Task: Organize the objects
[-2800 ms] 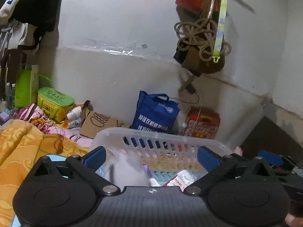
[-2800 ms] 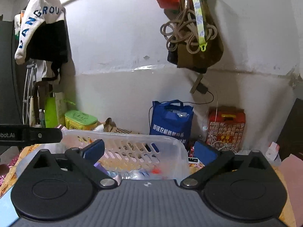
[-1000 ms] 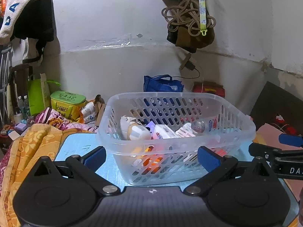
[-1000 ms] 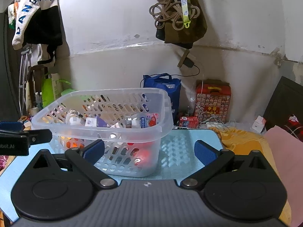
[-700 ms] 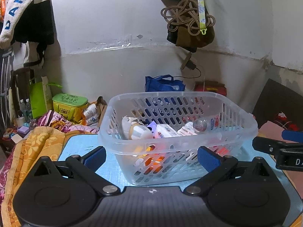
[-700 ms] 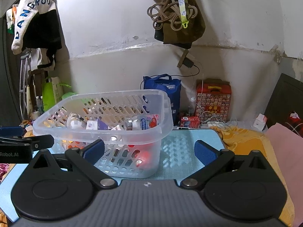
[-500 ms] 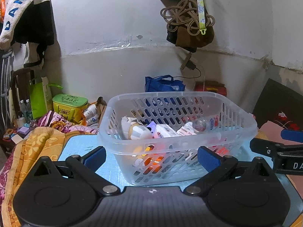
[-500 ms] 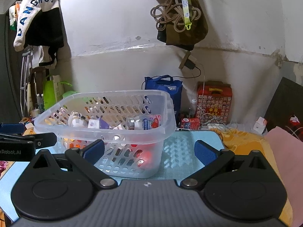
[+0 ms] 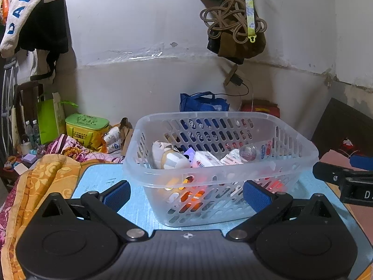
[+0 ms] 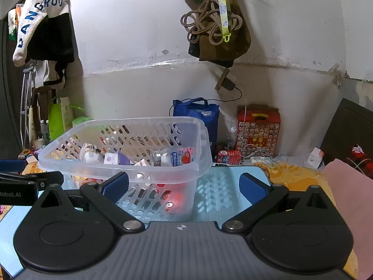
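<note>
Both grippers, left gripper (image 9: 187, 193) and right gripper (image 10: 183, 186), spread wide, empty.
At my 12 o'clock the basket (image 9: 233, 116) sits on the blue mat (image 9: 100, 182); inside, a bottle (image 10: 171, 157) lies flat, cap toward 9 o'clock.

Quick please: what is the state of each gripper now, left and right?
Left gripper: jaws open, holding nothing, in front of the basket.
Right gripper: jaws open, holding nothing.
</note>
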A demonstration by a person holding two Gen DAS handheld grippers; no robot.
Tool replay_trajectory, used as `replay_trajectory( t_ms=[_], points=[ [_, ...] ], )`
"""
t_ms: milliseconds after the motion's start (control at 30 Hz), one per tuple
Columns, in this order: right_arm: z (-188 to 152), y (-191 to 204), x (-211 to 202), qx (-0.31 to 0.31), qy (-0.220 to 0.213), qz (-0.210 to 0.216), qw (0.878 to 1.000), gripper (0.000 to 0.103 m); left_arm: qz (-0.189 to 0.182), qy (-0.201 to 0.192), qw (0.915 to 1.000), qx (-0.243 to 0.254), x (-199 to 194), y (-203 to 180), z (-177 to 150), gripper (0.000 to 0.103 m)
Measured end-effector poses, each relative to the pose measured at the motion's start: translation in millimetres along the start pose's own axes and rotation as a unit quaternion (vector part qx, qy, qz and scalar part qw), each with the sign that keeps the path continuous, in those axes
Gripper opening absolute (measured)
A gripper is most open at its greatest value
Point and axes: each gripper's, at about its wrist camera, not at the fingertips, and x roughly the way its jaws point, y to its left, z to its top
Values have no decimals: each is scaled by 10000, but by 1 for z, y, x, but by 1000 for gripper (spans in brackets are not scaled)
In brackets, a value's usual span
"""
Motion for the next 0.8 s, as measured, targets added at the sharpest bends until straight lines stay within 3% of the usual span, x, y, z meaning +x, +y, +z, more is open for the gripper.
replay_trajectory(
  t_ms=[800],
  points=[
    [-2, 4, 1, -60, -4, 15, 10000, 103, -16, 28, 10000, -33, 2, 2, -1, 103]
  ],
)
